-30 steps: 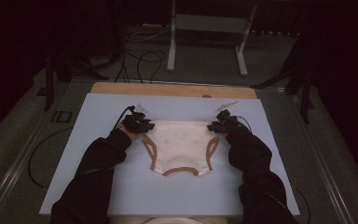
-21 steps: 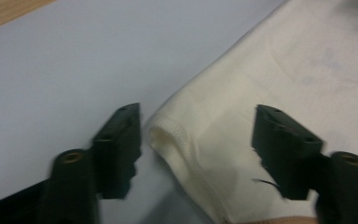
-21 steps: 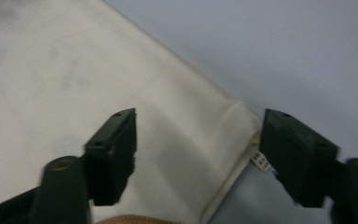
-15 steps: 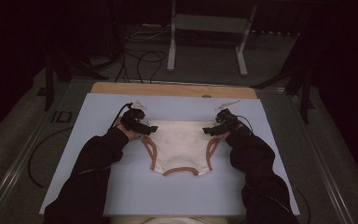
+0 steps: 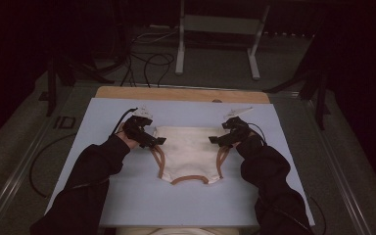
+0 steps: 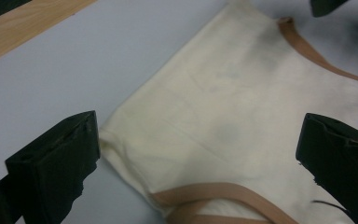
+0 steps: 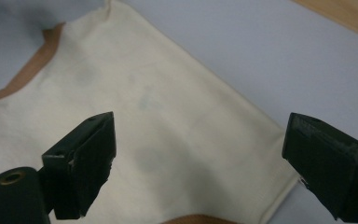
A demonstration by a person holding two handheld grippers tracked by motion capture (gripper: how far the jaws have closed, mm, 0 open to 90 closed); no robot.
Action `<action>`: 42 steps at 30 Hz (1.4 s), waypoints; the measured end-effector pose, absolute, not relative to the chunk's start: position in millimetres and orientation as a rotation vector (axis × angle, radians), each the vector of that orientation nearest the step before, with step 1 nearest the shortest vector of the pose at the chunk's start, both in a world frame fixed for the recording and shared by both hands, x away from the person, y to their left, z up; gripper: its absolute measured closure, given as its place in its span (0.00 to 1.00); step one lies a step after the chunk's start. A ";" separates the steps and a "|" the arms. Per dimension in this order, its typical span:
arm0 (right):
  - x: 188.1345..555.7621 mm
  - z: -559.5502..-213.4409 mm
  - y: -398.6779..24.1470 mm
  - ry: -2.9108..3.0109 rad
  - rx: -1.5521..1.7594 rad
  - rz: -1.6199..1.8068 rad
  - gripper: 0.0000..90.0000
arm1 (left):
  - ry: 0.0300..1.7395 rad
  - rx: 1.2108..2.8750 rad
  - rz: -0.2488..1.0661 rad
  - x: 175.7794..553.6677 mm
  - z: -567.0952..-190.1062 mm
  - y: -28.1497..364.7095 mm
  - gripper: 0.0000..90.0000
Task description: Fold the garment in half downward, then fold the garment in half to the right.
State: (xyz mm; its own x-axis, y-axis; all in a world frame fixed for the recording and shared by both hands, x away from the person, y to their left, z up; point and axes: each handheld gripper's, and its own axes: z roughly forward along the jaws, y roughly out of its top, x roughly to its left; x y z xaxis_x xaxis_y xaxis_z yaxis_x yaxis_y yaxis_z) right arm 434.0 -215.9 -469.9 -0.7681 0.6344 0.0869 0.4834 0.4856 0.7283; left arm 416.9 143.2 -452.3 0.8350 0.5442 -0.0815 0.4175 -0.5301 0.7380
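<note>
A cream pair of briefs with tan trim (image 5: 188,152) lies flat on the pale blue mat (image 5: 127,205), waistband toward the far side. My left gripper (image 5: 152,141) hovers over its upper left corner and my right gripper (image 5: 216,139) over its upper right corner. The jaws of both have just been opening. In the left gripper view the left gripper (image 6: 198,130) stands wide open above the briefs' corner (image 6: 228,116), not touching the cloth. In the right gripper view the right gripper (image 7: 198,126) is equally wide, with the opposite corner (image 7: 144,116) lying free below.
A wooden board edge (image 5: 176,94) borders the mat's far side. Beyond the table stand a metal frame (image 5: 215,29) and loose cables (image 5: 147,63) on the floor. Bare mat surrounds the briefs on all sides. Dark sleeves reach in from the near edge.
Both grippers have let go of the briefs' top corners, spread their jaws and lifted slightly. The briefs stay flat where they lay.
</note>
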 end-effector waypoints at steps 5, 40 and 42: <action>432.4 -463.2 -206.7 2.539 0.916 1.161 0.11 | 0.652 2.212 0.204 400.9 -443.5 142.2 0.01; 441.3 -455.6 -145.5 2.589 0.775 1.218 0.11 | 0.478 2.267 0.175 344.2 -454.0 133.6 0.00; 441.3 -455.5 -141.7 2.595 0.768 1.215 0.11 | 0.459 2.269 0.166 340.8 -456.0 132.2 0.00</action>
State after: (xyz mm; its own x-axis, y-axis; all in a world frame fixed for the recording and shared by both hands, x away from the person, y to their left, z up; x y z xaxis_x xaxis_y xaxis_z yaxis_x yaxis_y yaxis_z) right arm 441.3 -141.7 -455.5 -0.8516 0.5210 0.0577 0.3780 0.5342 0.7562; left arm 340.8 132.2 -456.0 0.9255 0.3778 -0.0269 0.2730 -0.6162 0.7388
